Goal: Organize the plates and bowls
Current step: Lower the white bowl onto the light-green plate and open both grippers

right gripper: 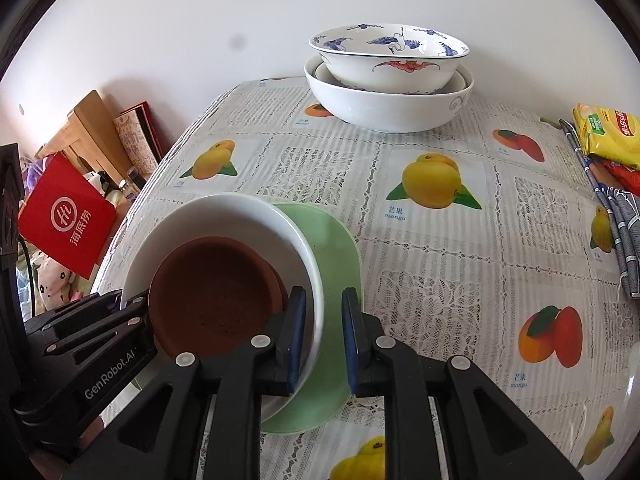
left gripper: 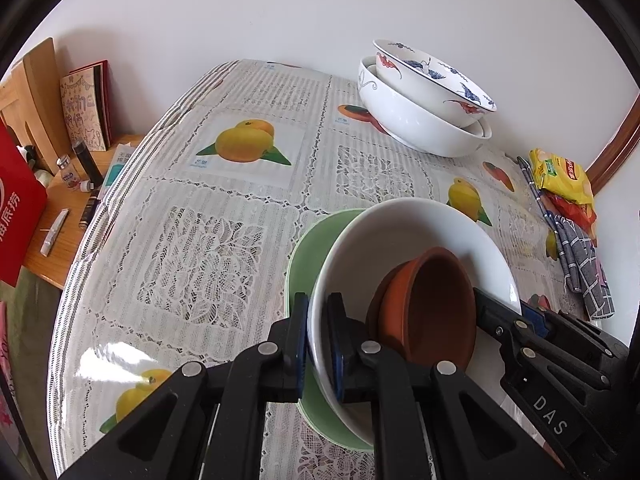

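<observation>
A white bowl (left gripper: 404, 232) holds two nested brown clay dishes (left gripper: 432, 308) and sits on a green plate (left gripper: 304, 256). My left gripper (left gripper: 318, 344) straddles the white bowl's rim on one side, jaws close on it. My right gripper (right gripper: 322, 340) straddles the opposite rim of the white bowl (right gripper: 224, 212), with a gap between the outer finger and the rim; the brown dishes (right gripper: 212, 292) and green plate (right gripper: 340, 248) show there too. Each gripper appears in the other's view. At the table's far side, a crane-patterned bowl (right gripper: 388, 56) nests in a larger white bowl (right gripper: 392, 108).
The round table has a fruit-print lace cloth (right gripper: 432, 184). Yellow snack packets (right gripper: 608, 132) and a grey checked cloth (right gripper: 624, 220) lie at the right edge. Left of the table, a wooden shelf (left gripper: 60, 208) carries small bottles, books and a red bag (left gripper: 16, 208).
</observation>
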Action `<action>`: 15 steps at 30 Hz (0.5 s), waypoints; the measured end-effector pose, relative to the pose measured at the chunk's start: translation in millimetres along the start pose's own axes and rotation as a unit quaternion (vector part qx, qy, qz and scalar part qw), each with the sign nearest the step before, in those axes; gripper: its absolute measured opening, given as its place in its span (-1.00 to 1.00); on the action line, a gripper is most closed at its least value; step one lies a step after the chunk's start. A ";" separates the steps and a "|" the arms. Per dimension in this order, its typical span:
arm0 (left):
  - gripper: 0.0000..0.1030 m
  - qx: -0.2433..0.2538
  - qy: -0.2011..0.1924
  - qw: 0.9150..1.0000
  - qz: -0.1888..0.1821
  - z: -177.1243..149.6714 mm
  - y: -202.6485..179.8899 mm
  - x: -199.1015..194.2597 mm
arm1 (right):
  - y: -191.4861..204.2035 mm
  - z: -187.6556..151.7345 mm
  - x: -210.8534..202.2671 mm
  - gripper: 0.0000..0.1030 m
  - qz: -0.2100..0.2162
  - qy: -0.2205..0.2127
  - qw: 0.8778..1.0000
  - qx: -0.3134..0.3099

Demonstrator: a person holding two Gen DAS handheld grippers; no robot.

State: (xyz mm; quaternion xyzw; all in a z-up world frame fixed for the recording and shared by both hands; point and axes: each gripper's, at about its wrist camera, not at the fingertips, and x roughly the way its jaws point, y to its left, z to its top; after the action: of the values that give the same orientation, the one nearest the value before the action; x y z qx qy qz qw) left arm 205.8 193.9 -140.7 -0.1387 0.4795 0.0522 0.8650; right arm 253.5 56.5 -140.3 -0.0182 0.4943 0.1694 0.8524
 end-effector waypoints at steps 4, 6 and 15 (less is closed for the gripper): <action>-0.78 -0.007 0.007 1.000 -0.004 0.5 1.7 -0.5 | -0.8 -1.1 -2.9 -0.61 0.002 0.002 1.000 0.002; -0.77 -0.008 0.010 1.000 -0.007 0.6 1.7 -0.7 | -0.9 -1.9 -5.1 -0.60 0.003 0.001 1.000 0.003; -0.69 -0.007 0.012 1.000 -0.008 -2.7 -0.4 -11.1 | -3.7 -8.6 -19.9 -0.47 0.004 -0.011 1.000 0.003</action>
State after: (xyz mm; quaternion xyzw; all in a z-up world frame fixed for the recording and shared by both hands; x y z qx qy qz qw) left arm 197.7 193.2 -132.6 -0.1495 0.4887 0.0474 0.8583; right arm 238.4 46.0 -128.4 -0.0118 0.4856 0.1711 0.8572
